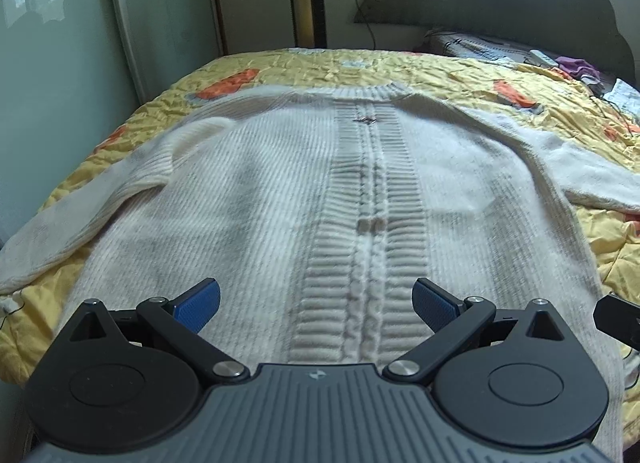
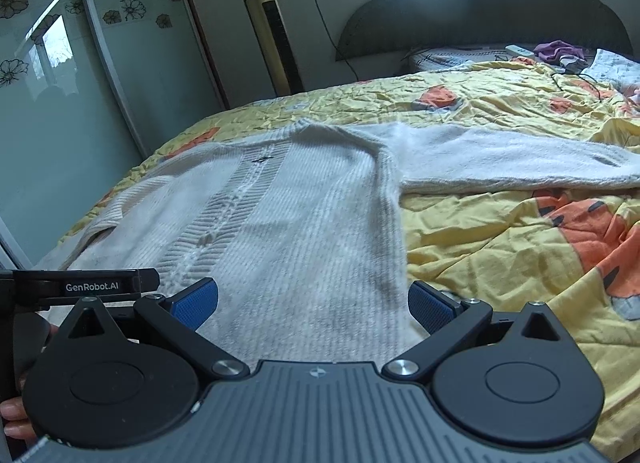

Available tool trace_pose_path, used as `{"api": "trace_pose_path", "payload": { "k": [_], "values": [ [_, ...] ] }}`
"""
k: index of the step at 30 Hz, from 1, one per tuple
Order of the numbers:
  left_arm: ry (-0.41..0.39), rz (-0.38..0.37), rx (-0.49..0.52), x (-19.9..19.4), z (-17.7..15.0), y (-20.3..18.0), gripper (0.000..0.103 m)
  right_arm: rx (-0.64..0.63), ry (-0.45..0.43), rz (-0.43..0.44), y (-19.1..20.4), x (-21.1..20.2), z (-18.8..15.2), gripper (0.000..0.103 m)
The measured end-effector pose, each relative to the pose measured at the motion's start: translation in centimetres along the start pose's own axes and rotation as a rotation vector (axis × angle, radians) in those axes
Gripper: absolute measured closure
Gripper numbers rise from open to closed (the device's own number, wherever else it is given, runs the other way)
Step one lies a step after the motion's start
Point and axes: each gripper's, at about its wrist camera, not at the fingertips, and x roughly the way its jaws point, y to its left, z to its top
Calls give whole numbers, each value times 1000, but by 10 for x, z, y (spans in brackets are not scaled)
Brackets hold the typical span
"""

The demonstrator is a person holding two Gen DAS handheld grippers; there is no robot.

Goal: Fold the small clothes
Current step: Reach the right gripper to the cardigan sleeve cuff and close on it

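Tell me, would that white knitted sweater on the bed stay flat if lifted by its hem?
Probably not. The white sweater looks like soft, thick ribbed knit, so it would likely droop and sag. Its spread sleeves would probably trail behind. The fuzzy surface should grip rather than slip.

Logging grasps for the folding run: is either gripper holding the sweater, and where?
Neither. The left gripper and right gripper are open above the white sweater.

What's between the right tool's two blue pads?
Only the white sweater, spread flat on the yellow quilt; the right tool holds nothing, seen in its own view.
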Motion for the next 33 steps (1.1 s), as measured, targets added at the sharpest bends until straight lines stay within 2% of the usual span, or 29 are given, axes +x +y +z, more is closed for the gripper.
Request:
{"api": "trace_pose_path", "payload": {
  "k": [5, 11, 16, 23, 27, 31, 33],
  "values": [
    [-16, -51, -1, 6, 10, -12, 0, 47, -24, -15, -26, 2, 7, 0],
    [-2, -99, 17, 19, 23, -34, 0, 187, -65, -57, -86, 3, 19, 2],
    [-16, -110, 78, 26, 32, -61, 0, 231, -88, -143, -124, 9, 27, 4],
    [-33, -149, 114, 30, 36, -84, 0, 327, -133, -227, -181, 19, 37, 18],
    [-30, -143, 111, 36, 39, -87, 0, 353, -153, -279, -205, 23, 40, 21],
    [-9, -144, 100, 43, 42, -87, 0, 411, -162, -286, -231, 29, 40, 28],
    [0, -146, 98, 45, 43, -87, 0, 451, -168, -285, -245, 33, 40, 34]
  ]
}}
